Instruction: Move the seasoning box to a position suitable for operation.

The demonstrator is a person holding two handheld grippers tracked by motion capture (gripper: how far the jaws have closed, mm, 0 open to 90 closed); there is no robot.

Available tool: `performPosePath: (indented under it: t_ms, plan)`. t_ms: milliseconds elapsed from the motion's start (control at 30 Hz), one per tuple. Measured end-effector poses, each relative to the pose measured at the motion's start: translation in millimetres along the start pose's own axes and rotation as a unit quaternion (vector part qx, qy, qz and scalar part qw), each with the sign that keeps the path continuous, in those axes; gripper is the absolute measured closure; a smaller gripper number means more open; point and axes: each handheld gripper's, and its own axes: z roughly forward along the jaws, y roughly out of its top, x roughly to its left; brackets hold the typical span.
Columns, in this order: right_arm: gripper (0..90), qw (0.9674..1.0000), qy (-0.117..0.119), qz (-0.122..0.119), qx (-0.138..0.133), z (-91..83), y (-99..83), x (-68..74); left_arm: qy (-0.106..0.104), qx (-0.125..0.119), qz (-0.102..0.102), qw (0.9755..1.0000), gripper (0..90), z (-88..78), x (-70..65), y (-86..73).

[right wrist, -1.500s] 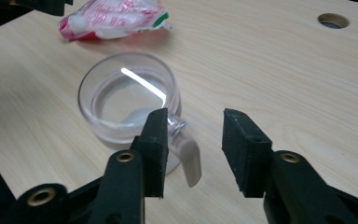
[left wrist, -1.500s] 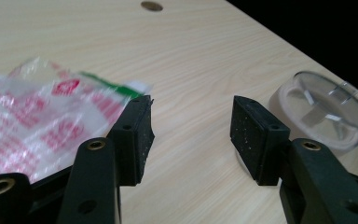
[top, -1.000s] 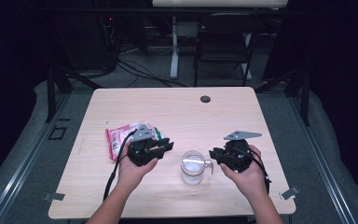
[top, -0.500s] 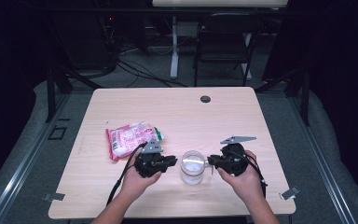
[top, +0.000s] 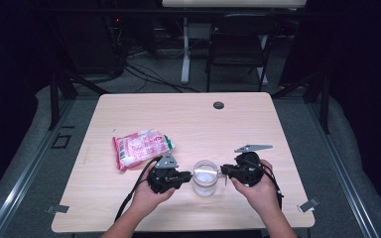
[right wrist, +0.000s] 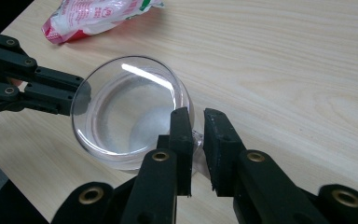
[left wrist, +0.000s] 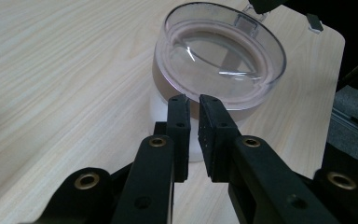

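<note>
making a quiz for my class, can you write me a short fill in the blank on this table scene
1. The clear cup stands between the left tongs and the ____ tongs.
2. The cup's handle sits between the jaws of the ____ tongs.
3. The pink and white bag lies on the wooden ____.
4. Behind the table stands a dark folding ____.

Missing words: right; right; table; chair

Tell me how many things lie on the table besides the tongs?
2: a clear cup near the front edge, between the tongs, and a pink snack bag to its left, farther back.
</note>
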Motion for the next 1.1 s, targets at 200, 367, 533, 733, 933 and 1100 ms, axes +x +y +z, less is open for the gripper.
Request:
performPosePath:
  t_ms: [200,367,533,733,933,1100]
  plan:
    - [78.8,0.9997,0.009,0.02,0.011,-0.3,0.2,-1.5,-0.007,0.004,0.001,1.0,82.6,-0.7,-1.5,-1.2]
    - [78.9,0.9995,0.016,0.028,0.005,1.7,0.9,-4.6,-0.011,0.005,0.001,0.9999,82.5,0.1,-2.8,-2.7]
    - [78.3,0.9995,0.02,0.023,0.0,6.6,3.3,-3.0,-0.011,0.006,0.0,0.9999,80.6,0.1,-4.1,-5.0]
    - [69.2,0.9989,0.029,0.035,0.008,5.5,7.7,-1.1,-0.007,0.001,0.001,1.0,78.7,-3.1,-6.0,-7.5]
    - [69.3,0.9994,0.022,0.024,0.014,-1.0,5.5,-1.6,0.008,-0.018,-0.006,0.9998,76.1,-9.7,0.2,-4.9]
    - [71.8,0.9996,0.016,0.003,0.022,-4.1,0.6,3.0,0.027,-0.027,-0.006,0.9993,75.0,-14.3,6.1,-0.4]
